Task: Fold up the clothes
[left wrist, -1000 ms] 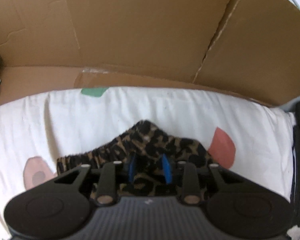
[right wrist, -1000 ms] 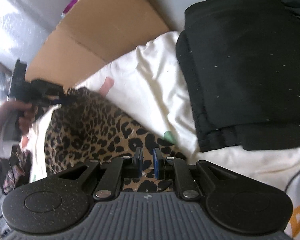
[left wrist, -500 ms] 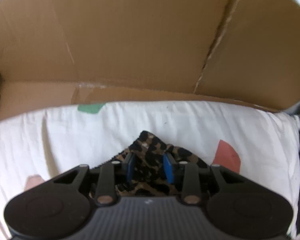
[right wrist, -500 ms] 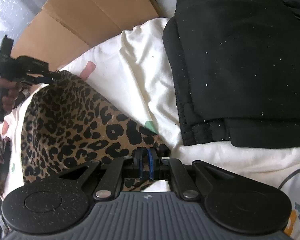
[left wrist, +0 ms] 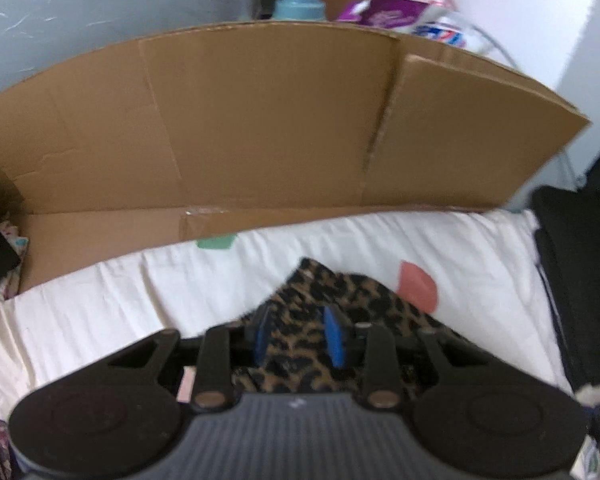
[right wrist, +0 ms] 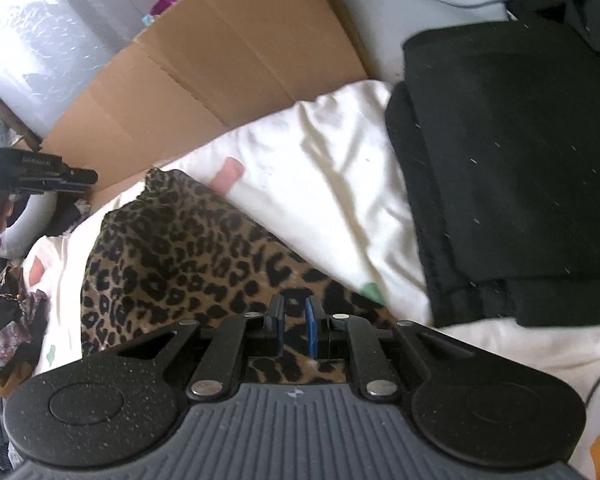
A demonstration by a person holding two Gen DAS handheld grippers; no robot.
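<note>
- Left tool point(left wrist: 296, 334), jaws apart, hovers above the leopard cloth point(right wrist: 172, 248).
- Right tool point(right wrist: 295, 326) pinches the cloth's near edge.
- Black clothes point(right wrist: 512, 168) lie stacked beside it on the white sheet point(right wrist: 332, 184).

— Light?
— Soft daylight, no hard shadows; the white sheet point(right wrist: 332, 184) nearly blows out in the right view.
— Sharpness?
— Left view is smeared throughout; cardboard point(left wrist: 260, 120) bows with fisheye, corners vignette dark.

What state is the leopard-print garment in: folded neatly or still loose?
Loose. The leopard-print garment lies rumpled and uneven on the white sheet, one corner pulled up.
</note>
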